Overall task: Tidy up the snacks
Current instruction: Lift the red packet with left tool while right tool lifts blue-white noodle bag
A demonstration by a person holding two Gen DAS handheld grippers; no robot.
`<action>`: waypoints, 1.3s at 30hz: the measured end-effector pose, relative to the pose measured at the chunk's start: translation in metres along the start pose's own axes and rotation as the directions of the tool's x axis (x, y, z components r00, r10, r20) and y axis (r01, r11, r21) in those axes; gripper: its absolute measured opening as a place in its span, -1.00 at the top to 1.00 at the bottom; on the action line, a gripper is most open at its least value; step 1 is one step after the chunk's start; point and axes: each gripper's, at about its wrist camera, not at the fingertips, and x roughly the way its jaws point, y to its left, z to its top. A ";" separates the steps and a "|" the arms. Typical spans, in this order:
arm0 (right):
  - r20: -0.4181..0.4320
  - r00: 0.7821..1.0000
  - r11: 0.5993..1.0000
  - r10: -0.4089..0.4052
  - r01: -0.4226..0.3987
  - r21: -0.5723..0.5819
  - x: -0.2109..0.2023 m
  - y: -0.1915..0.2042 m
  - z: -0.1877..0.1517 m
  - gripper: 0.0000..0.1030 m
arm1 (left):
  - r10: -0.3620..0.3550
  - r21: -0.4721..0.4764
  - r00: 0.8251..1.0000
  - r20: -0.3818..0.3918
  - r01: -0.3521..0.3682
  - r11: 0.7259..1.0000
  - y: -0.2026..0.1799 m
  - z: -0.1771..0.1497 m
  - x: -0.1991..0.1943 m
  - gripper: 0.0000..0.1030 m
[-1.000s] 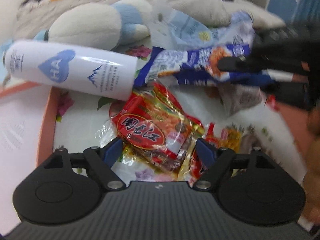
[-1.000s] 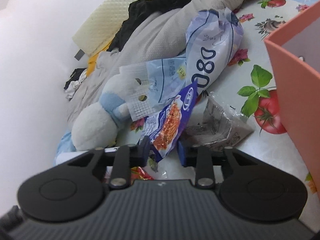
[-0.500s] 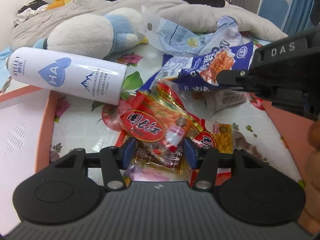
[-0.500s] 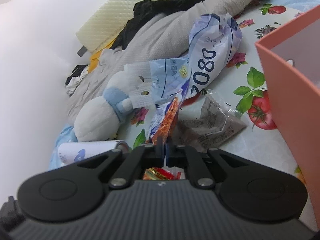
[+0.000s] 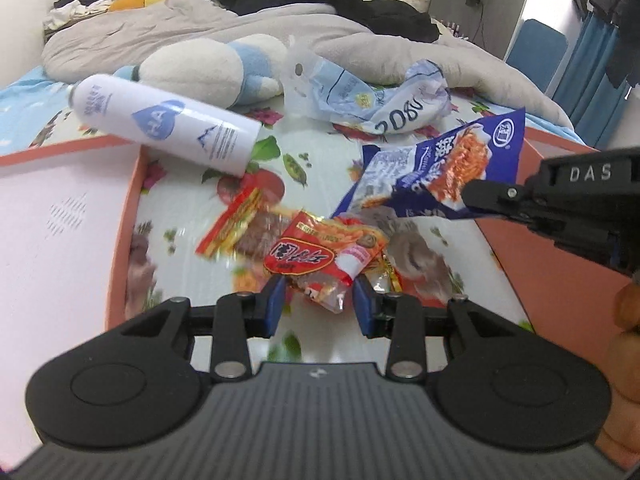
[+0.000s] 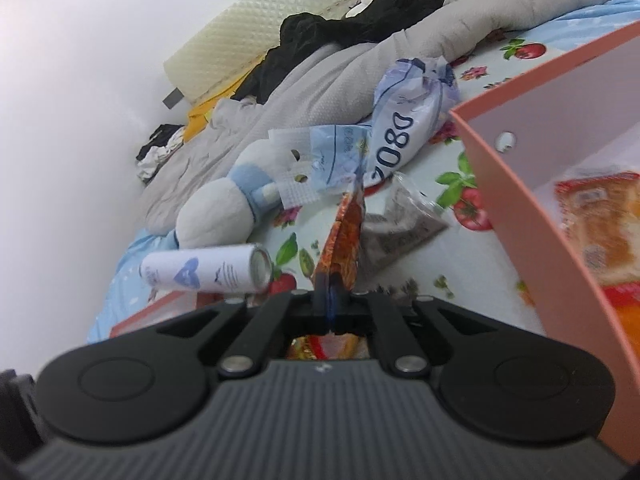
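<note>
The left gripper [image 5: 316, 300], jaws just closing, grips a crinkly red plastic snack packet [image 5: 320, 258] lifted off the flowered sheet [image 5: 180, 236]. At two o'clock, the right gripper [image 5: 470, 196] pinches a blue foil snack bag [image 5: 432, 172] tight, apparently beside a salmon-pink cardboard box [image 6: 516, 200].

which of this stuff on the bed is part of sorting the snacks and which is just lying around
Part of the job:
- blue and white snack packet, pinched in the right claw
- red snack packet, between the left claw's pads
- flat yellow and red packet
- clear packet of dark snacks
- pink cardboard box

Lying about:
- white spray can
- white and blue plush toy
- grey blanket
</note>
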 end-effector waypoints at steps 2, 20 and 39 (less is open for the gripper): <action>-0.009 1.000 1.000 -0.019 0.018 -0.011 -0.011 -0.002 -0.009 0.95 | -0.010 -0.013 1.000 -0.013 0.010 1.000 0.000 -0.012 -0.011 0.19; -0.137 0.985 0.988 -0.103 0.085 -0.131 -0.107 -0.005 -0.105 0.93 | -0.007 -0.061 0.999 -0.048 0.004 0.998 0.014 -0.098 -0.099 0.19; -0.395 0.917 0.920 -0.058 -0.105 -0.378 -0.144 0.014 -0.133 -0.32 | -0.029 -0.209 0.999 -0.037 0.021 0.978 0.036 -0.120 -0.117 -0.60</action>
